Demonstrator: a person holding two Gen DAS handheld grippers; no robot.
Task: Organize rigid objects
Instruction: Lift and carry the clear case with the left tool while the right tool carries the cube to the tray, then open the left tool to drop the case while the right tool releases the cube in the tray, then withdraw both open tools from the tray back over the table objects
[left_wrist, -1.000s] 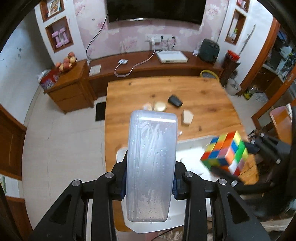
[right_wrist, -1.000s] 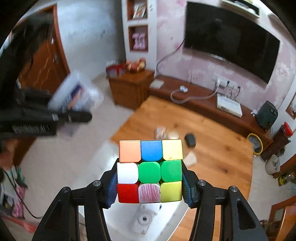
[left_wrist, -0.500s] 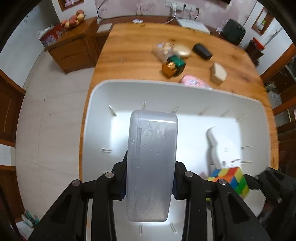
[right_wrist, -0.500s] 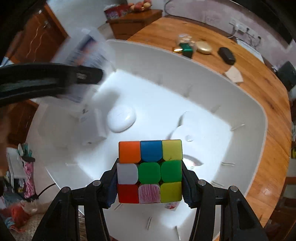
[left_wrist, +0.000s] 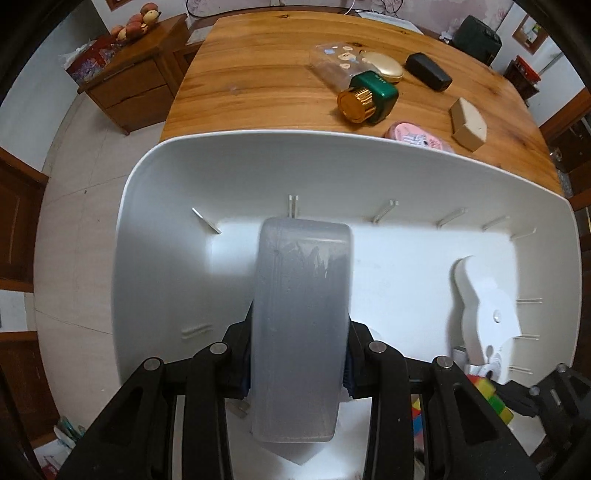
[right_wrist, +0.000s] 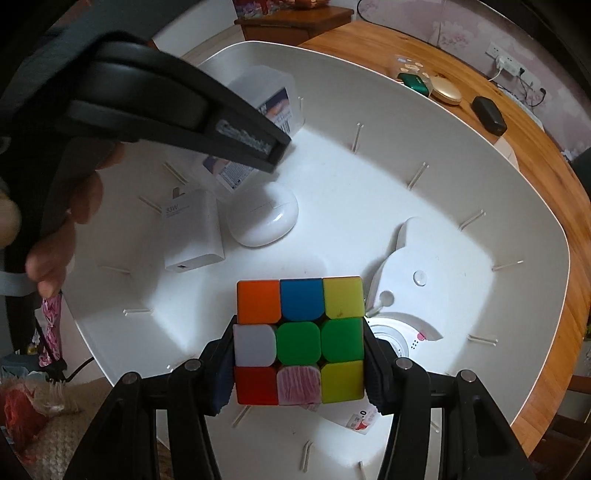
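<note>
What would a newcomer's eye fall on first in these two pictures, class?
First the colourful puzzle cube, clamped in the right gripper low over the big white tub. Next the frosted plastic box gripped upright by the left gripper inside the same tub. Behind the tub, a green jar with a gold cap lies on the wooden table.
</note>
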